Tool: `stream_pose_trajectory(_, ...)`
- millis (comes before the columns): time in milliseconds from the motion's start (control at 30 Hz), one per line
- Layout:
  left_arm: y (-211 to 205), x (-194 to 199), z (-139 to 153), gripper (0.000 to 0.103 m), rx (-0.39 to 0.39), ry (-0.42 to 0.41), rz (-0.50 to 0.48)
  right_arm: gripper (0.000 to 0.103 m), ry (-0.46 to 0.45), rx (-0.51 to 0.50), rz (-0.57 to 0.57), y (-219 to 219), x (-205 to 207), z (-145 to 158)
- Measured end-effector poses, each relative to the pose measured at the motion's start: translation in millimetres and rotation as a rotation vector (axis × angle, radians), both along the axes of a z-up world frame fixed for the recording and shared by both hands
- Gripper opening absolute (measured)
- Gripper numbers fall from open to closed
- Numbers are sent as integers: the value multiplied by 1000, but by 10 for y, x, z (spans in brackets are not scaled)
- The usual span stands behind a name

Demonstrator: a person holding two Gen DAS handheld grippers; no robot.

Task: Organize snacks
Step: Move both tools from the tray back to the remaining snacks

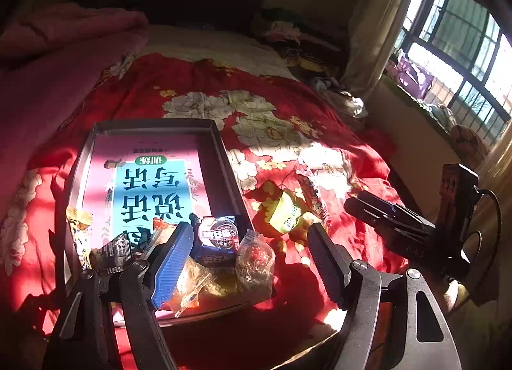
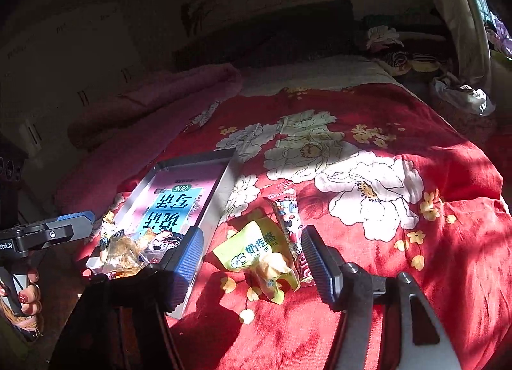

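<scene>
Leftmost, the tray (image 1: 224, 158) holds several wrapped snacks at its near edge; the left gripper (image 1: 249, 258) hovers above them, jaws apart and empty. Two packets remain on the bedspread (image 2: 448, 242) beside the tray: yellow packet (image 2: 256, 248) and striped stick (image 2: 289, 219). Next, probably, the right gripper (image 2: 252, 258), jaws apart, must descend onto the yellow packet just ahead

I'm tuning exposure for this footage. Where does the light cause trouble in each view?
Left wrist: the window is blown out and the book in the tray glares. Right wrist: sunlit bedspread against a near-black wall; both views curve at the edges.
</scene>
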State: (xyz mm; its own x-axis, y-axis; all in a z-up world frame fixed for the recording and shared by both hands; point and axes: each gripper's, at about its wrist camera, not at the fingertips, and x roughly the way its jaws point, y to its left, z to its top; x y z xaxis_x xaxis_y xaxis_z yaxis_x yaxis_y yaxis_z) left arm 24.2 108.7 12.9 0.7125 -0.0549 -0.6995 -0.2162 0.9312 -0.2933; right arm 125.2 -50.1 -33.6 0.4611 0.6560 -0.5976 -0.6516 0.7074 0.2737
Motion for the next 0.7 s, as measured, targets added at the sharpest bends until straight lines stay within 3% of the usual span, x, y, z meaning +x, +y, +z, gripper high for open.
stream_pose_trajectory(433, -583, 297, -134, 75, -54, 61, -128, 63, 70, -111, -62, -263, 246, -229)
stream_pose_trajectory(567, -720, 417, -251, 75, -81, 98, -152, 53, 84, -157, -36, -252, 299, -322)
stream_pose_trajectory(700, -799, 554, -375, 75, -104, 140, -150, 49, 73, -206, 4, -167, 311, -378)
